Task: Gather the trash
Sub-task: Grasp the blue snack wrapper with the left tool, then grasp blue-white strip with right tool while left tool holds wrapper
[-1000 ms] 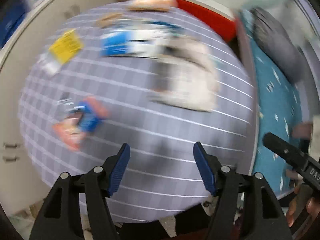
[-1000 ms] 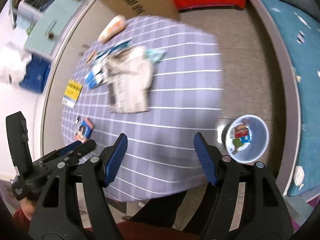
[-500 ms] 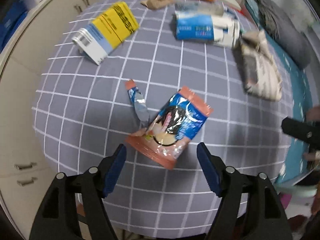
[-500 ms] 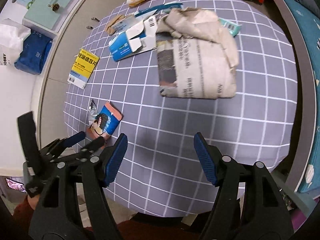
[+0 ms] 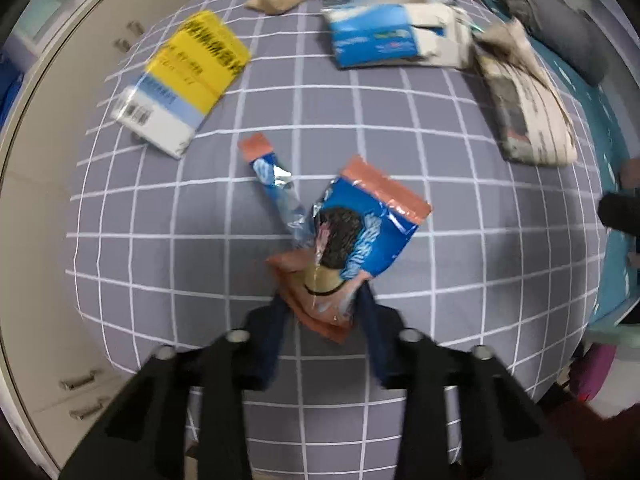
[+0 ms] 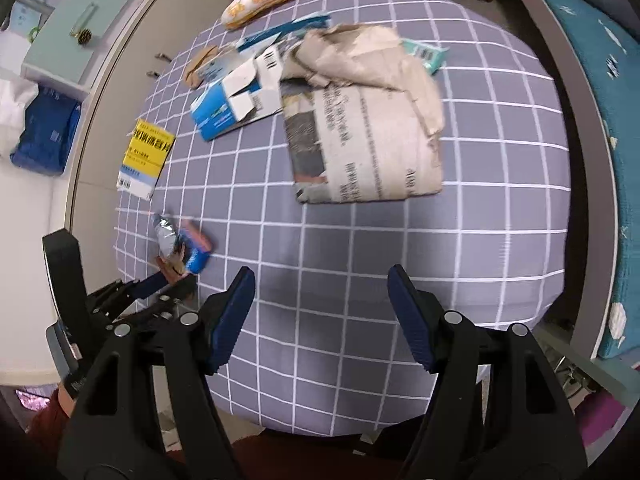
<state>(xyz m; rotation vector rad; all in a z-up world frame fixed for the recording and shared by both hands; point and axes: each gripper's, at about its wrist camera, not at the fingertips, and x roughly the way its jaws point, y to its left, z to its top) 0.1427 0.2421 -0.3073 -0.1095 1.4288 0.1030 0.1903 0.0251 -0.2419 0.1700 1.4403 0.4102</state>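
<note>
My left fingers [image 5: 280, 312] have just closed on the snack wrapper [image 5: 352, 240] (near edge). My right gripper [image 6: 320, 292] hangs open over the table [image 6: 440, 248].

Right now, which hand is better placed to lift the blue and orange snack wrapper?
Left. The left gripper has just been closing, with the snack wrapper between its fingers. The right gripper hangs open over bare tablecloth.

The left gripper [image 5: 320, 300] has come down over the snack bag [image 5: 352, 240] on the checked tablecloth [image 5: 160, 248]. Its jaws, wide apart half a second ago, have just been closing and now pinch the bag's near end.
</note>
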